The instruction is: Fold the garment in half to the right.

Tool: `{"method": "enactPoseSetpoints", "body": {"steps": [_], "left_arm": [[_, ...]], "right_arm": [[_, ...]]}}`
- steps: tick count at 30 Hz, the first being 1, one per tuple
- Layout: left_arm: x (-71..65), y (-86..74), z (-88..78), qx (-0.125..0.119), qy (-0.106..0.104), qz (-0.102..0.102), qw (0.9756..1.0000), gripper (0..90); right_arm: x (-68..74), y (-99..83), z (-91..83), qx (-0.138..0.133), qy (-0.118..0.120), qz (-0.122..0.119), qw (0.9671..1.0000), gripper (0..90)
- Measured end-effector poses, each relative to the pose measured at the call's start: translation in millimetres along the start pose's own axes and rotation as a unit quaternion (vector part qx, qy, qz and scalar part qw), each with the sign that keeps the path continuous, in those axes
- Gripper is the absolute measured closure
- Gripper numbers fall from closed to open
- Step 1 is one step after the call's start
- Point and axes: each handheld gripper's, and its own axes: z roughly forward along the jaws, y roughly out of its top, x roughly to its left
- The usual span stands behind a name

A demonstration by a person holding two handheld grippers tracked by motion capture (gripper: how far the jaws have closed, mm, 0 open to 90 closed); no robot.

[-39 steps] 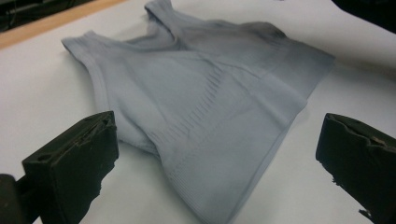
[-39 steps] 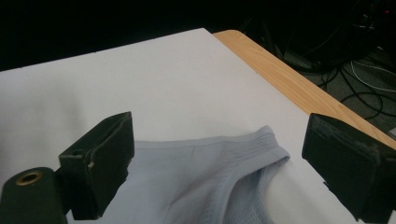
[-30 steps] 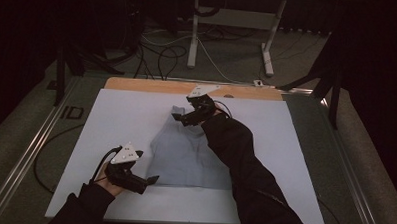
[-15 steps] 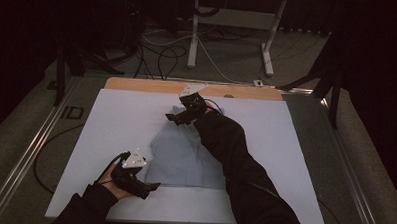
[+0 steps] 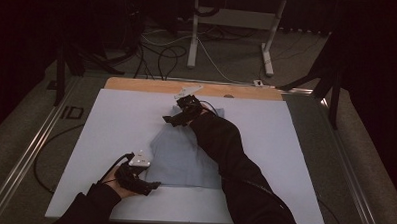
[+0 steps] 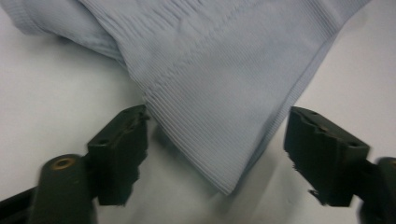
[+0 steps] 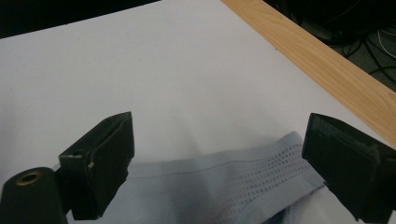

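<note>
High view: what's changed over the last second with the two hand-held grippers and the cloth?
The left hand-held gripper has sunk to the near corner of the cloth; its jaws have just been closing, the corner between them but not yet pinched. The right hand-held gripper has dropped onto the far edge, jaws open. The cloth lies flat as before on the white sheet.

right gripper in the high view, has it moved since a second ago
Yes. The right gripper has slid left and nearer along the pale blue ribbed cloth garment, away from the light wooden strip at the white table's far edge.
</note>
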Motion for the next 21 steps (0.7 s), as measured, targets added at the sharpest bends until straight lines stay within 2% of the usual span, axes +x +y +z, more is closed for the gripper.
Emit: {"method": "enactPoseSetpoints", "body": {"steps": [6,8,10,13,15,21], "left_arm": [[-2.7,2.3,-0.9,0.005,0.008,0.003,0.9999,36.3],[-4.8,4.0,-0.8,0.007,-0.002,0.003,1.0000,41.4],[-6.4,4.8,-0.2,0.009,0.000,0.005,0.9999,42.5],[-10.0,7.4,0.7,0.014,0.004,0.010,0.9998,52.7],[-11.1,8.6,0.5,0.016,-0.003,0.015,0.9998,60.6],[-14.6,12.2,0.8,0.010,-0.002,0.017,0.9998,79.9]], "right_arm": [[-3.2,-1.3,2.4,0.001,0.001,0.006,1.0000,9.2],[-3.1,-1.5,4.0,0.004,0.002,0.008,1.0000,9.2],[-3.2,-1.2,5.1,0.006,0.003,0.005,1.0000,9.2],[-3.9,0.0,7.9,0.008,0.004,0.008,0.9999,9.2],[-3.8,1.1,9.8,0.009,0.005,0.006,0.9999,9.2],[-6.0,2.9,14.1,0.010,0.002,0.011,0.9999,9.8]]}}
